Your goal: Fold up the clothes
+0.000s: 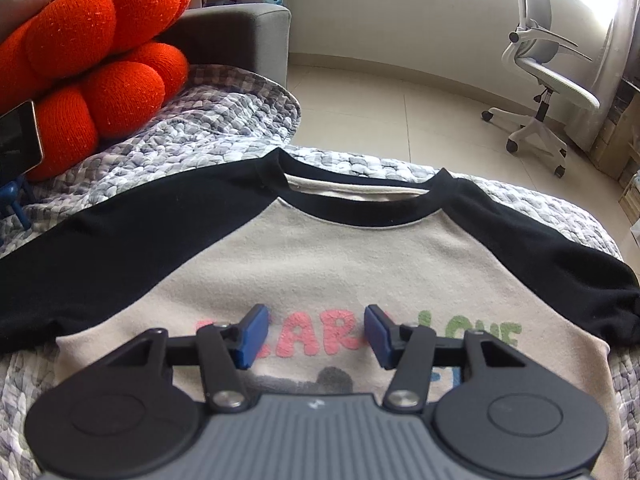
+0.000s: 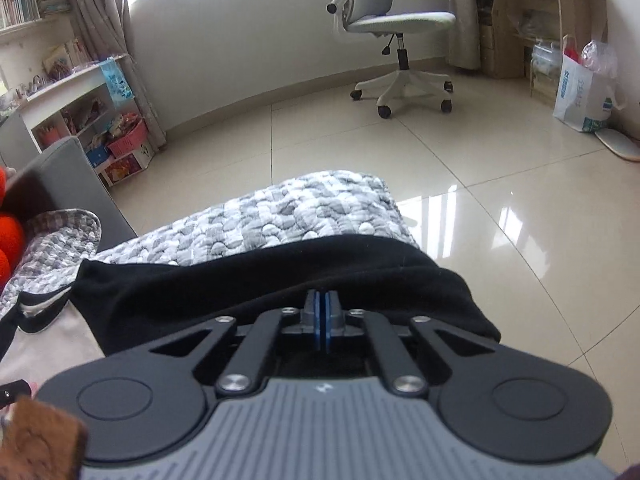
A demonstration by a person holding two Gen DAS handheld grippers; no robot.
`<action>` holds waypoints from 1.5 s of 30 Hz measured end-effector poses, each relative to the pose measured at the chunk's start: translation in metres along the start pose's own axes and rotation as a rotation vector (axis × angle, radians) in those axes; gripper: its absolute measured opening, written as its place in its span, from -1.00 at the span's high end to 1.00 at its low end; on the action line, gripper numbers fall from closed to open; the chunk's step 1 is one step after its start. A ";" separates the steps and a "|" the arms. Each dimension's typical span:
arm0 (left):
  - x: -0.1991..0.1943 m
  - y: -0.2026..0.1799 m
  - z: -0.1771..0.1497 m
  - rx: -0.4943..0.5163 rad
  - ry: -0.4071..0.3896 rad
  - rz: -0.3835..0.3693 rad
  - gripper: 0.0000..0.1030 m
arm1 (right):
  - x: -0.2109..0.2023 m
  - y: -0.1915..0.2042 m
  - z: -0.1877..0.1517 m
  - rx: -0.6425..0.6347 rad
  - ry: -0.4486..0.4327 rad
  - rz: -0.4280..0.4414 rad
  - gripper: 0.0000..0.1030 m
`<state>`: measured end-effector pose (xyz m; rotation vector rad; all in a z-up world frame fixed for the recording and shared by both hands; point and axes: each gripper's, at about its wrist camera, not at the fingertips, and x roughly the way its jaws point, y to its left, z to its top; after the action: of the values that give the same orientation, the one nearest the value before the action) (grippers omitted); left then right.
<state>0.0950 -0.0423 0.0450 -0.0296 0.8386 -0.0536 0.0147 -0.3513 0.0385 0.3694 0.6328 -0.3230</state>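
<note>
One shirt [image 1: 320,264] lies flat, front up, on a grey-and-white quilt [image 1: 208,128] that covers the seat. Cream body, two black sleeves, one black collar band; coloured letters run across the chest, partly hidden by the tool.

Left tongs [image 1: 315,336]: the two blue pads [image 1: 251,336] stand well apart, nothing between them. They hang over the chest print; whether they touch the cloth I cannot tell.

Right tongs [image 2: 322,314]: the two blue pads [image 2: 317,320] are pressed together. They sit at the shirt's black sleeve [image 2: 280,288], which is bunched under and around the tips at the quilt's edge near the floor. From this view I cannot tell for sure whether a fold of sleeve is pinched between the pads.

Counts, left view: one red knitted cushion [image 1: 92,56] made of several rounded lobes, resting on the quilt at the left; one phone screen [image 1: 18,140] at the left edge, in front of the cushion; one grey sofa arm [image 1: 240,36] behind it; one white office chair [image 1: 548,68] on the tiled floor [image 1: 400,112], well apart from the shirt.

Counts, right view: the same single chair; one white shopping bag [image 2: 584,92] on the floor at the right; one low white bookshelf [image 2: 72,116] at the left, filled with books and boxes; one brown fuzzy object [image 2: 36,440] in the lower-left corner, too blurred to identify.
</note>
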 end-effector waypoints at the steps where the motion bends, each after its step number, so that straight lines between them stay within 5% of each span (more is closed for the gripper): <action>1: 0.000 0.000 0.000 -0.002 0.002 -0.002 -0.04 | -0.010 -0.002 0.002 -0.006 -0.033 -0.003 0.96; 5: 0.000 0.000 0.000 -0.010 0.002 -0.012 -0.04 | -0.033 -0.009 -0.002 -0.003 -0.100 -0.009 0.97; 16: 0.002 -0.004 0.000 0.020 0.016 -0.025 -0.05 | -0.003 -0.012 -0.011 -0.090 0.007 -0.073 0.90; 25: 0.005 -0.009 0.001 0.030 0.020 -0.030 -0.08 | -0.012 0.006 0.024 -0.252 -0.079 0.035 0.73; 26: 0.005 -0.009 0.001 0.031 0.020 -0.029 -0.09 | -0.009 0.014 0.027 -0.282 -0.082 0.070 0.66; 29: 0.006 -0.010 0.002 0.033 0.020 -0.027 -0.11 | 0.014 0.035 0.030 -0.363 -0.024 0.183 0.04; 34: 0.007 -0.011 0.003 0.037 0.020 -0.024 -0.11 | 0.057 0.066 0.020 -0.489 0.091 0.235 0.04; 35: 0.007 -0.011 0.003 0.038 0.020 -0.023 -0.11 | 0.060 0.071 0.017 -0.512 0.103 0.229 0.15; 36: 0.008 -0.011 0.003 0.039 0.020 -0.022 -0.11 | 0.063 0.076 0.014 -0.536 0.115 0.223 0.56; 37: 0.008 -0.011 0.003 0.040 0.020 -0.022 -0.11 | 0.064 0.081 0.011 -0.555 0.126 0.217 0.77; 41: 0.009 -0.011 0.004 0.035 0.018 -0.023 -0.11 | 0.055 0.089 0.003 -0.659 0.078 0.178 0.91; 45: 0.008 -0.006 0.008 -0.009 0.019 -0.046 -0.11 | 0.037 0.088 0.007 -0.632 -0.037 0.141 0.92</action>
<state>0.1056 -0.0488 0.0447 -0.0574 0.8575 -0.0936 0.0816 -0.2833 0.0414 -0.1974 0.6345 0.0141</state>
